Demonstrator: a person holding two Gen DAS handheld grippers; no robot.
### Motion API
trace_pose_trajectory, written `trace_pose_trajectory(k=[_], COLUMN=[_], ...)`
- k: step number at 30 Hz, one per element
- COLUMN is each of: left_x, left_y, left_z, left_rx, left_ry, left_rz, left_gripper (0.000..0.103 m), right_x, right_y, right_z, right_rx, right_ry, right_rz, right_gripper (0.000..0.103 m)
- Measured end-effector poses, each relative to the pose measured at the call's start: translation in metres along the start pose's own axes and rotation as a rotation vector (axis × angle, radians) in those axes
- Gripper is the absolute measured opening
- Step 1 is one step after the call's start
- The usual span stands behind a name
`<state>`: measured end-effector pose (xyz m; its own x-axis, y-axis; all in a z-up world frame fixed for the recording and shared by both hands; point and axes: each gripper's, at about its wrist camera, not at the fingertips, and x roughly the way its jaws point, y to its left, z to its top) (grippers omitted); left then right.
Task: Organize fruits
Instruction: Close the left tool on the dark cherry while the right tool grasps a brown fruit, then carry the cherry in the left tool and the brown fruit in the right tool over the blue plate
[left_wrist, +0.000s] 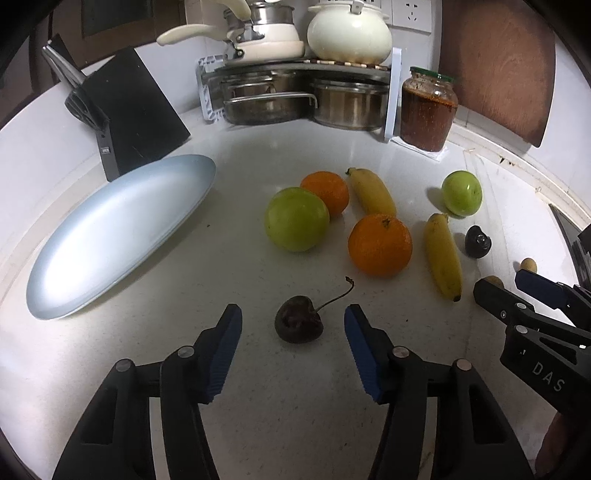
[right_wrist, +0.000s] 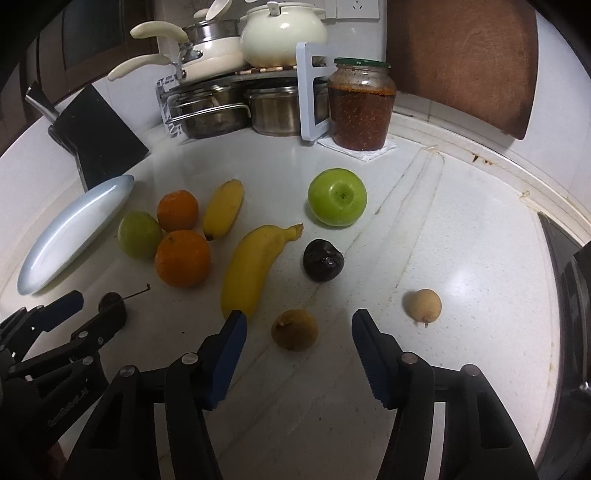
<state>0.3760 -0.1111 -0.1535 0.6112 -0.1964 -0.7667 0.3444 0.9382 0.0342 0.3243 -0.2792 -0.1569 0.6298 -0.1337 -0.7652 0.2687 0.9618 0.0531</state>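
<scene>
My left gripper is open, its fingers either side of a dark cherry with a stem on the white counter. My right gripper is open around a brown longan; a second, paler longan lies to its right. Beyond lie two oranges, two green apples, two bananas and a second dark cherry. An empty pale blue oval plate sits at the left. The right gripper shows in the left wrist view.
A black knife block stands behind the plate. A rack with steel pots and cream cookware is at the back. A glass jar of red sauce stands beside it. A wooden board leans at the back right.
</scene>
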Motion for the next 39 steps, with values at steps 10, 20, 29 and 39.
trace_pose_trajectory(k=[10, 20, 29, 39], left_x=[0.013, 0.009, -0.015, -0.051], left_y=[-0.003, -0.004, -0.004, 0.006], left_z=[0.002, 0.004, 0.012, 0.02], left_rx=[0.009, 0.01, -0.005, -0.047], left_ry=[0.03, 0.017, -0.036, -0.113], left_rz=[-0.006, -0.021, -0.028, -0.004], left_gripper=[0.03, 0.029, 0.029, 0.029], right_x=[0.009, 0.008, -0.011, -0.039], right_y=[0.001, -0.004, -0.001, 0.01], right_z=[-0.001, 0.0, 0.008, 0.025], right_rx=[-0.012, 0.007, -0.019, -0.065], right_ry=[0.032, 0.031, -0.011, -0.091], right_rz=[0.023, 0.039, 0.056, 0.114], right_gripper=[0.038, 0.029, 0.029, 0.029])
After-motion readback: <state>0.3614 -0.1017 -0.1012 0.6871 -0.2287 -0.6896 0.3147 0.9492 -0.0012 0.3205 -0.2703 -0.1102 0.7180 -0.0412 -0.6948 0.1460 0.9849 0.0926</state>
